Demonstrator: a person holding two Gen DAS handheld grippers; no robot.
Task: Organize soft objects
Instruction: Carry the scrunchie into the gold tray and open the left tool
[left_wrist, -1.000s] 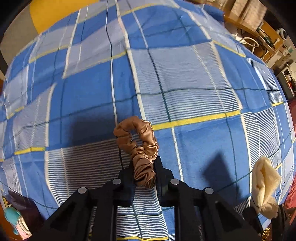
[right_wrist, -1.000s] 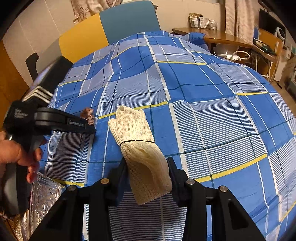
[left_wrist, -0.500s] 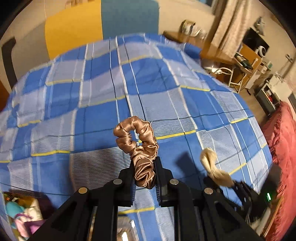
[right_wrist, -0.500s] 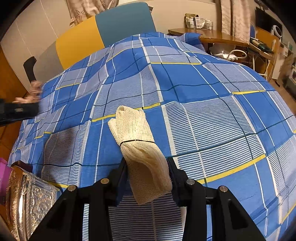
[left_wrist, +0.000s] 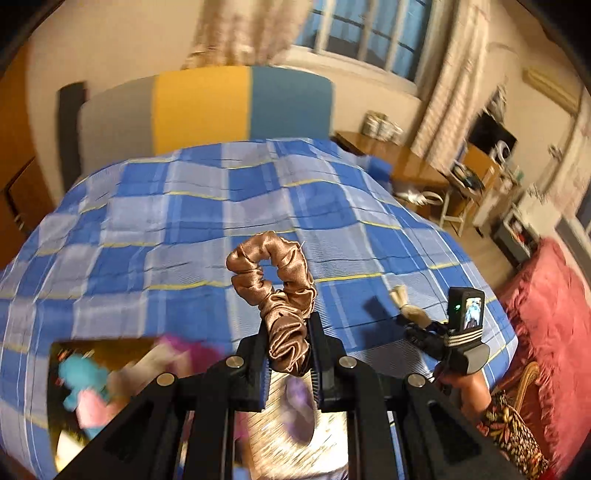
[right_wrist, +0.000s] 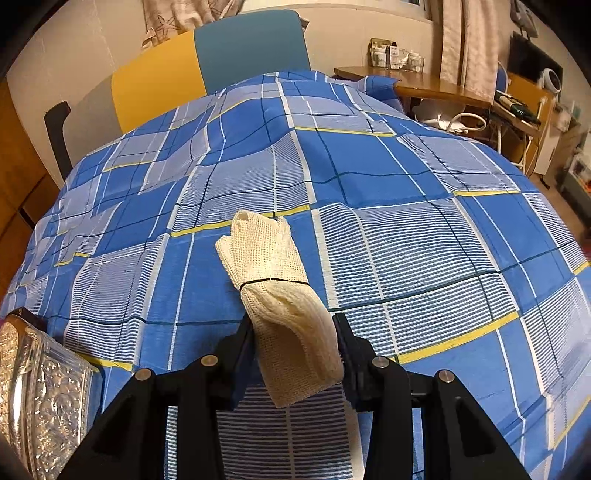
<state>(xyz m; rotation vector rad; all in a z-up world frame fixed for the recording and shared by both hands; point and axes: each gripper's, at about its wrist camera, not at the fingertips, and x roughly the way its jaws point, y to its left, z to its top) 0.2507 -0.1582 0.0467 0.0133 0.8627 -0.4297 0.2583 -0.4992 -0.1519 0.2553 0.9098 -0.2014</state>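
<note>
**A:** What is in your left tongs (left_wrist: 288, 354)?

**B:** Your left tongs are clamped on the lower bunch of a brown satin scrunchie (left_wrist: 275, 291). Its loop stands up beyond the fingertips, clear of the blue, white and yellow checked bedspread (left_wrist: 155, 221). Under the tongs you have an open container, but that part of the left wrist view is smeared. You can make out a turquoise soft shape (left_wrist: 83, 373) and something pink or purple (left_wrist: 184, 350) beside it, nothing sharper. The pale glittery patch right below the fingers is too blurred to name.

**A:** And your right side?

**B:** Your right tongs (right_wrist: 295, 350) are closed around a cream mesh cloth bundle (right_wrist: 280, 302) tied at its waist with a thin dark band. The upper half sticks out over the bedspread (right_wrist: 406, 184); the lower end hangs down between the fingers. From the left camera you see only a blurred scrap of that cloth (left_wrist: 406, 306), with your hand (left_wrist: 463, 387) cut off behind the handle.

**A:** Anything at the edges?

**B:** An embossed silver box (right_wrist: 40, 395) is cut off at the lower left of the right wrist view, touching the bedspread's edge. Beyond the bed stands a grey, yellow and teal headboard (right_wrist: 207, 66). The wooden worktop (right_wrist: 424, 85) to its right carries small items too tiny to tell.
</note>
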